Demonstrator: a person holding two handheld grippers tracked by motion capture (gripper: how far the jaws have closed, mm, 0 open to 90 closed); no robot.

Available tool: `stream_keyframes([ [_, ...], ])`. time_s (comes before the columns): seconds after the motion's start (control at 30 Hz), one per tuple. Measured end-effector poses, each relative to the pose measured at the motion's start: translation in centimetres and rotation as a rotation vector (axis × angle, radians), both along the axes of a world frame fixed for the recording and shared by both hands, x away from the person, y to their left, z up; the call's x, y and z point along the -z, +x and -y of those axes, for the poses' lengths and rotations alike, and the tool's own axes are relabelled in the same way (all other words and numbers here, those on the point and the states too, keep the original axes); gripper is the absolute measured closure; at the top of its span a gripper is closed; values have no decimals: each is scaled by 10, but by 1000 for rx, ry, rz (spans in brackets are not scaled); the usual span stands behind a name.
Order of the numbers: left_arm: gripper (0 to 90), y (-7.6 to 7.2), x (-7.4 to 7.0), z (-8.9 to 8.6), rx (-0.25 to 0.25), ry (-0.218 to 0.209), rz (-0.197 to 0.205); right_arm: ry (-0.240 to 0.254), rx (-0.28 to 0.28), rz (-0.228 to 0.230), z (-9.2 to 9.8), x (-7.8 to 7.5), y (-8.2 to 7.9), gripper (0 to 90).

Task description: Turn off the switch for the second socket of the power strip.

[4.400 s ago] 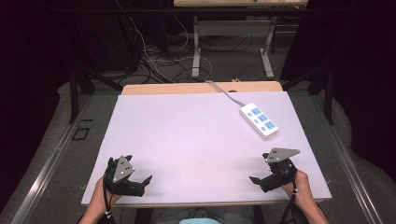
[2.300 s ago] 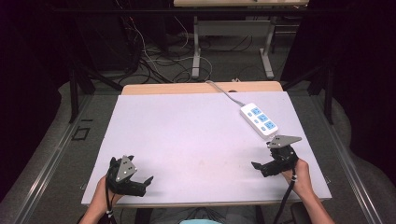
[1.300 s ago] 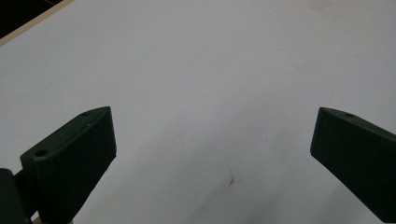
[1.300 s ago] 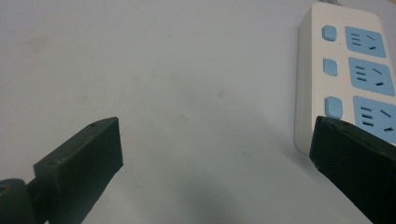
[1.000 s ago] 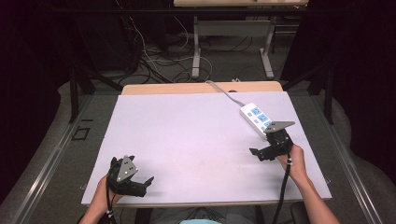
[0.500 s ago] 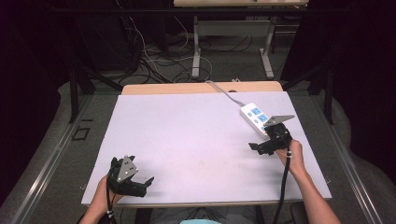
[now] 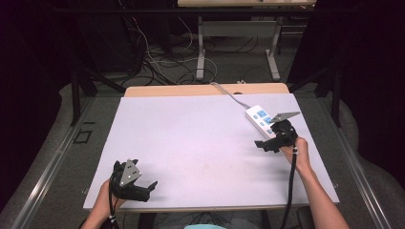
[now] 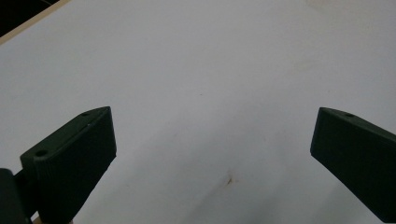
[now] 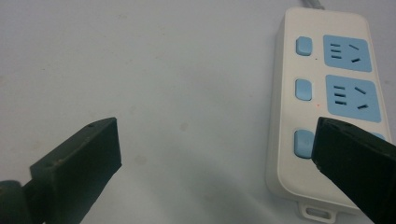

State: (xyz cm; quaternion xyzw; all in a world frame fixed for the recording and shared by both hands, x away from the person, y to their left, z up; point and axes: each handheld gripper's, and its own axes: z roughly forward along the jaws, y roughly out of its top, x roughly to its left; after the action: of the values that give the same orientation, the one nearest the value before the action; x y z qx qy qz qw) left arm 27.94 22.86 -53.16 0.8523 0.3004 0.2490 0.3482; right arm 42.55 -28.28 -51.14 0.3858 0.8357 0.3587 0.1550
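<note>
Right tongs (image 7: 270, 143): advanced from near desk (image 7: 191, 143) edge to white power strip (image 7: 260, 119) at far right; jaws wide, empty, one overhanging strip's near end. Approach likely under way. Left tongs (image 7: 136, 186): unmoved, gaping, empty.

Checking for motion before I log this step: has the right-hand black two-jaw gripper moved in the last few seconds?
Yes. The right-hand black two-jaw gripper has travelled away from the table's near edge to the white power strip with blue sockets, which has stayed put.
</note>
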Motion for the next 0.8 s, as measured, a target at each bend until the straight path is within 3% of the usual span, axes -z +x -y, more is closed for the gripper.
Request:
stream_keyframes([
  [0.33,0,0,0,0,-6,-3,0,28,23,10,3,-3,11,4],
  [0.8,0,0,0,0,1,6,-1,27,21,27,2,-6,31,0],
])
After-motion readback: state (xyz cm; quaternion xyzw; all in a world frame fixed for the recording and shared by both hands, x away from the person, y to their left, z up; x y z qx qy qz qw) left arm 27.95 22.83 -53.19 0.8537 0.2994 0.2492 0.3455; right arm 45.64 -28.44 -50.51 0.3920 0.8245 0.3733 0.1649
